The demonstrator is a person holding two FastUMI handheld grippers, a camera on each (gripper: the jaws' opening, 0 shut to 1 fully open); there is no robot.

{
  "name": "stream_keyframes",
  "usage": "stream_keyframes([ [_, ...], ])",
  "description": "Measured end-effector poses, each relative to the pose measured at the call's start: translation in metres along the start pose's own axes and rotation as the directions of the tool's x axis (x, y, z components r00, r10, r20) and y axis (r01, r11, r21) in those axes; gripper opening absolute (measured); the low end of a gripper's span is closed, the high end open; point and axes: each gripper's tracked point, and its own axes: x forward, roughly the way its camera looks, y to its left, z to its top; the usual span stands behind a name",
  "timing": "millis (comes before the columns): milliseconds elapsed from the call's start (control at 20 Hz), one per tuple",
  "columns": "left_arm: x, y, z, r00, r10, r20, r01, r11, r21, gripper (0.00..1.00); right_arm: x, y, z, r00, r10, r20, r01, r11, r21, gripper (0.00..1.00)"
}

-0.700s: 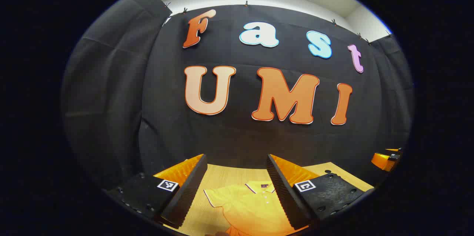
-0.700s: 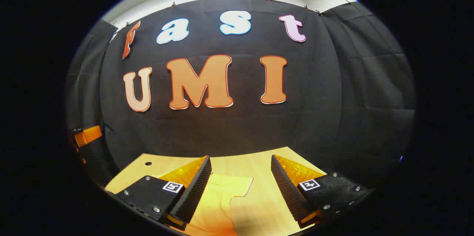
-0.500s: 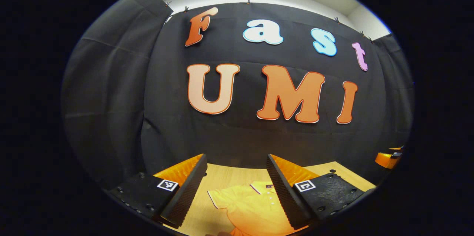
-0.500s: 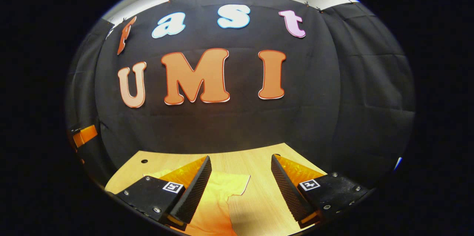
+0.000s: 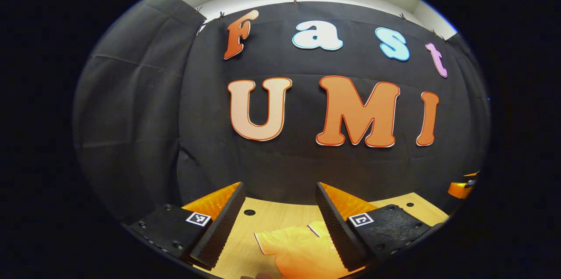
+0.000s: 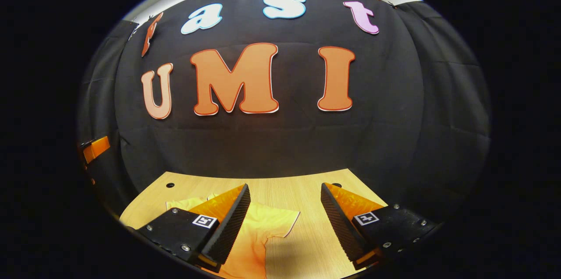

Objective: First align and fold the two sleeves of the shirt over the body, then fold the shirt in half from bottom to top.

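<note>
Both tools are wide open and hold nothing. The shirt [image 5: 302,250] lies flat on the wooden surface [image 6: 289,191], at 6 o'clock under the left tool [image 5: 280,226] and at 7 o'clock of the right tool [image 6: 285,226].

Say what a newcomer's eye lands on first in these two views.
The bright yellow short-sleeved polo shirt lying flat on the light wooden table, with one sleeve spread out to the side. In the foreground of each view, open tongs hang above it: the left tongs over the collar end, the right tongs over that sleeve, neither gripping cloth.
</note>
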Motion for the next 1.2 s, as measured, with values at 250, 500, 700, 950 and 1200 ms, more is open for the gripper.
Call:
stream_keyframes([
  [250,0.013,-0.010,-0.008,1.000,0.018,-0.016,-0.017,0.999,0.029,0.98,0.024,-0.012,-0.012,0.997,0.007,-0.072,-0.005,1.000,0.023,0.98],
  [500,0.030,-0.016,-0.024,0.998,-0.008,-0.058,0.010,0.999,0.035,0.98,0.049,-0.021,-0.031,0.977,-0.017,-0.214,0.027,0.999,0.044,0.98],
  [700,0.047,-0.016,-0.040,0.994,-0.047,-0.097,0.052,0.997,0.056,0.98,0.072,-0.020,-0.045,0.948,-0.051,-0.313,0.047,0.999,-0.020,0.98],
  [950,0.066,0.005,-0.055,0.990,-0.057,-0.126,0.069,0.993,0.097,0.98,0.104,-0.009,-0.067,0.878,-0.044,-0.476,0.057,0.998,0.014,0.98],
  [1200,0.082,0.020,-0.083,0.978,-0.071,-0.196,0.087,0.993,0.075,0.98,0.146,-0.006,-0.101,0.803,-0.049,-0.594,0.074,0.997,0.018,0.98],
])
